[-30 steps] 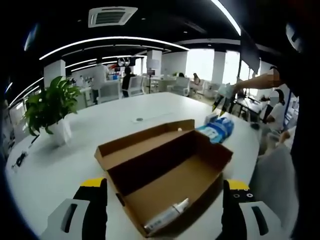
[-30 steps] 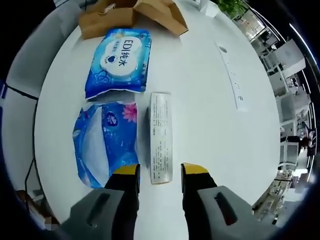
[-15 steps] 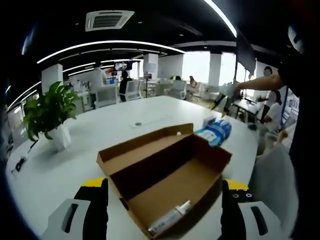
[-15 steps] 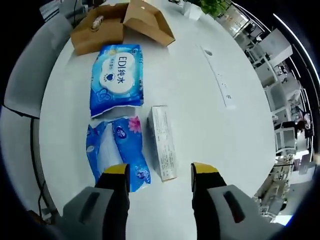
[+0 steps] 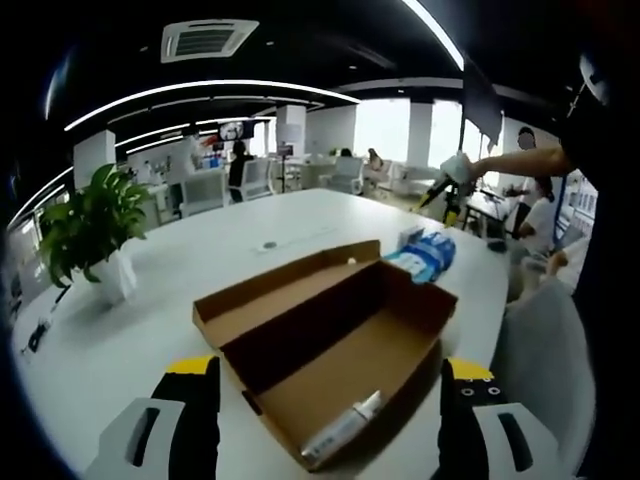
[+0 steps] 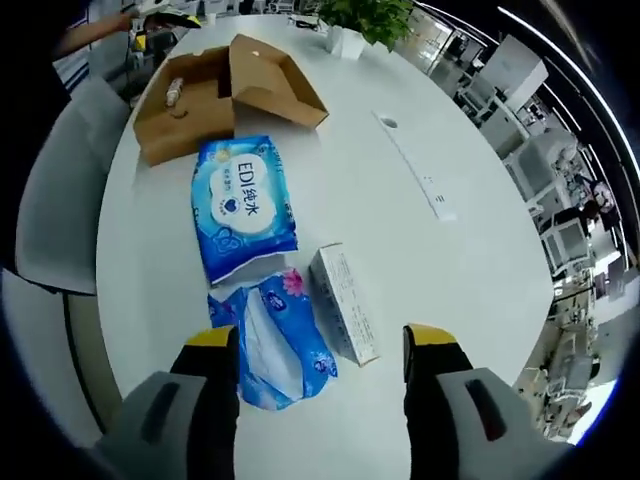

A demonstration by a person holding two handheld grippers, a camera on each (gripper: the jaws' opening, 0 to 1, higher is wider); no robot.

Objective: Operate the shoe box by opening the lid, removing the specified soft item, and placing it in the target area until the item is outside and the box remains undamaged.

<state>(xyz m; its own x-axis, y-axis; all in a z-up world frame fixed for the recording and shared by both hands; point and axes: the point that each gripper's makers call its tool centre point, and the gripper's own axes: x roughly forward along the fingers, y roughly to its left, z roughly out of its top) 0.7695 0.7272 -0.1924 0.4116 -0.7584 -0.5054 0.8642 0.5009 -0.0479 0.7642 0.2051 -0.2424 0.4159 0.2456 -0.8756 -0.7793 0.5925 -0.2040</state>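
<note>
The shoe box [image 5: 330, 350] stands open on the white table [image 5: 150, 290], a tube [image 5: 340, 432] lying at its near end, between the released left tool [image 5: 325, 410]. The right tool [image 6: 320, 375], also released, hovers over the tissue pack [image 6: 275, 345], small carton [image 6: 343, 317] and wipes pack [image 6: 243, 205], with bare table to the right.

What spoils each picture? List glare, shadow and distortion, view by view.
Left gripper view: bright windows wash out the far room; the ceiling light strips bow into arcs from the fisheye; the near inner wall of the box lies in shadow, with the tube still readable. Right gripper view: even light, no hard shadows; the table edge curves strongly; print on the wipes pack is legible.
</note>
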